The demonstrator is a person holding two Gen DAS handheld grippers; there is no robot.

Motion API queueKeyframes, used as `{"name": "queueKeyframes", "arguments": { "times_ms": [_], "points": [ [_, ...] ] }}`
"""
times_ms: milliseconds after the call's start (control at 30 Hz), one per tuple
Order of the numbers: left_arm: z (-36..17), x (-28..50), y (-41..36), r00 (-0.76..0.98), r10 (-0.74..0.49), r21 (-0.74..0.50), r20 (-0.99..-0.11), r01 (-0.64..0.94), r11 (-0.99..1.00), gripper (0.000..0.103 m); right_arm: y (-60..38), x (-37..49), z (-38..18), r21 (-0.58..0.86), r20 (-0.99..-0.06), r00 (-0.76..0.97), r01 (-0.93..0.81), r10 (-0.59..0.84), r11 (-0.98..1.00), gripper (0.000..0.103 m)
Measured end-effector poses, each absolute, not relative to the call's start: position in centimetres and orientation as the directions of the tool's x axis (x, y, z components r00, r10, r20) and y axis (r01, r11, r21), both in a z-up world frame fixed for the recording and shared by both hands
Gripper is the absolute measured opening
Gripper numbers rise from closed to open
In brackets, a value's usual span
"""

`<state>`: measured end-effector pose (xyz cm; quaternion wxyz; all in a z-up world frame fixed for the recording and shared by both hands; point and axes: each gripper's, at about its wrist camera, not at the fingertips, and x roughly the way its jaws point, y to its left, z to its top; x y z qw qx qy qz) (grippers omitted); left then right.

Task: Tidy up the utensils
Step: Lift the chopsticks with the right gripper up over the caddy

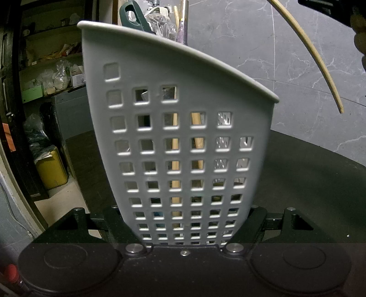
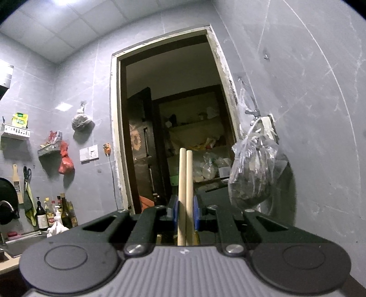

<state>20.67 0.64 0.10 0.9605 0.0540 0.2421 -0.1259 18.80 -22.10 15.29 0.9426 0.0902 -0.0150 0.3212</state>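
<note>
Two wrist views of one moment in sorting utensils, described relative to the perforated grey utensil holder (image 1: pixel 183 137). The left gripper (image 1: pixel 185 230) has its two jaws pressed against the holder's lower sides, clamping the holder at its base. This grip appears meant to steady the container so that it does not tip or slide while items are dropped in from above. The holder stands on a dark countertop (image 1: pixel 308 171) before a grey marbled wall (image 1: pixel 251 34). Inside the holder, visible above its rim and through its square holes, are a dark green handle (image 1: pixel 131 14), wooden sticks (image 1: pixel 175 148) and crumpled clear plastic (image 1: pixel 160 27). Above and to the right of the holder's rim hangs a pale chopstick (image 1: pixel 318 59), its tip pointing down, well clear of the opening. In the right wrist view, the right gripper (image 2: pixel 185 214) pinches a pair of chopsticks (image 2: pixel 185 182) side by side between its blue pads (image 2: pixel 175 211), the ends rising upright beyond the jaws. Holding them parallel and together likely allows both to enter the holder in one lowering. They are not yet over the holder's mouth.
</note>
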Motion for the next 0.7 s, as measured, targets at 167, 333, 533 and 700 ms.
{"name": "queueKeyframes", "arguments": {
  "times_ms": [167, 333, 533, 700],
  "points": [
    [0.1, 20.7, 0.6, 0.851, -0.216, 0.043, -0.479, 0.268, 0.962, 0.076, -21.4, 18.5, 16.0, 0.142, 0.108, 0.774, -0.633, 0.624, 0.761, 0.015],
    [0.1, 20.7, 0.6, 0.851, -0.215, 0.043, -0.479, 0.268, 0.963, 0.076, -20.7, 18.4, 16.6, 0.136, 0.133, 0.752, -0.659, 0.646, 0.739, 0.015],
    [0.1, 20.7, 0.6, 0.851, -0.216, 0.043, -0.479, 0.268, 0.962, 0.076, -19.3, 18.8, 17.1, 0.146, 0.166, 0.707, -0.707, 0.687, 0.692, 0.015],
    [0.1, 20.7, 0.6, 0.851, -0.216, 0.043, -0.479, 0.268, 0.962, 0.076, -17.8, 19.5, 17.3, 0.146, 0.175, 0.674, -0.739, 0.718, 0.658, 0.015]
  ]
}}
